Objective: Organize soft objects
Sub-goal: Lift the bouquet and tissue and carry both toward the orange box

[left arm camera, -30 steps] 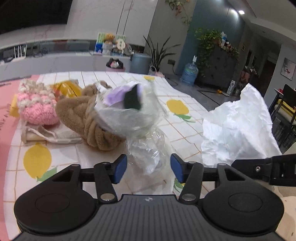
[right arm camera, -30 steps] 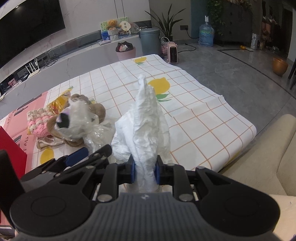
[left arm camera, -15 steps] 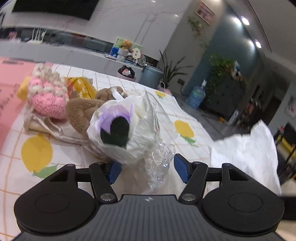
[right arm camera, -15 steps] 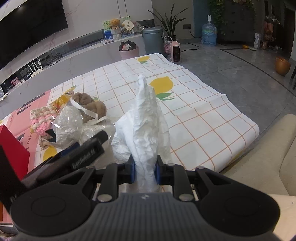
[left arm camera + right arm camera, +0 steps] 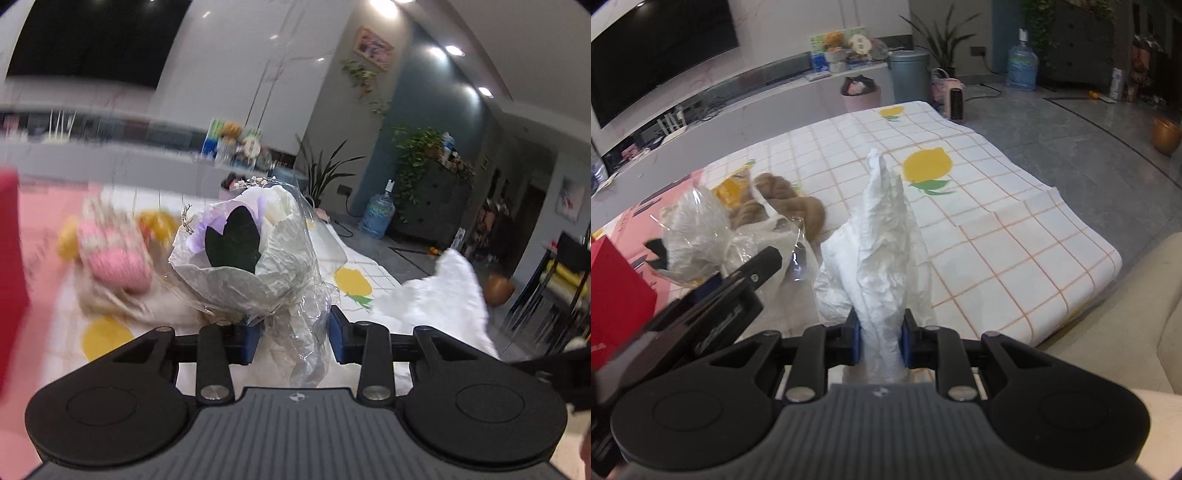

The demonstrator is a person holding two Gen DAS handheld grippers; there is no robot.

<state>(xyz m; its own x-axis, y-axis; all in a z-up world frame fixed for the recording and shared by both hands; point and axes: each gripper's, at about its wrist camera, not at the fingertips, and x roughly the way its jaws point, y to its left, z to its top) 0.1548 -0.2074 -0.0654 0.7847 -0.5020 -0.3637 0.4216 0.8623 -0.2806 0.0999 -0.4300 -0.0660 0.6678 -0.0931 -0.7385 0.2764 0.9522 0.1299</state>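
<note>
The wrapped bouquet (image 5: 243, 258) stands stem-down between the parted fingers of the left claw (image 5: 293, 334), while the right claw (image 5: 881, 332) alongside is clamped on the white bag (image 5: 882, 236).

A television (image 5: 657, 55) hangs on the wall. A grey bin (image 5: 909, 75) stands beside a pink bin (image 5: 860, 96). A water bottle (image 5: 1022, 64) stands near a potted plant (image 5: 417, 162).

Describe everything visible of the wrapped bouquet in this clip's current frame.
The bouquet stands upright, tilted slightly, between the left gripper fingers, which are closing on its crinkled clear-plastic stem wrap. White crumpled paper and cellophane surround pale purple and cream flowers, one dark green leaf and dried sprigs. Whether its base touches the tablecloth is hidden.
</note>
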